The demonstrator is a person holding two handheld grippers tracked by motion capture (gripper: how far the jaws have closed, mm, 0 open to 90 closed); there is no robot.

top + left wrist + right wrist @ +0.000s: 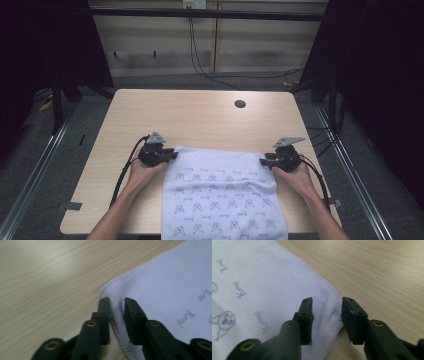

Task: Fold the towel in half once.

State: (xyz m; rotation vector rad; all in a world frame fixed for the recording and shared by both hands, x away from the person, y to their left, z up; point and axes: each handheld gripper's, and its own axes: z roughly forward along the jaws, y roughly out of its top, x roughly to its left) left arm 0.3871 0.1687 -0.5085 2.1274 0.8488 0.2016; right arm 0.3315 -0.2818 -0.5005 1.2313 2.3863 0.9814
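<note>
Gripping: towel (225,195) far corners, 10 and 2 o'clock, to be pinched evenly.
Left gripper (116,306): jaws spread, hem between.
Right gripper (327,307): spread, hem between.

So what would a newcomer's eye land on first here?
The white printed towel, lying on the near half of the wooden table and hanging over its front edge. Then the left gripper and right gripper, one at each far corner, jaws straddling the hem with a gap, not pinching yet.
</note>
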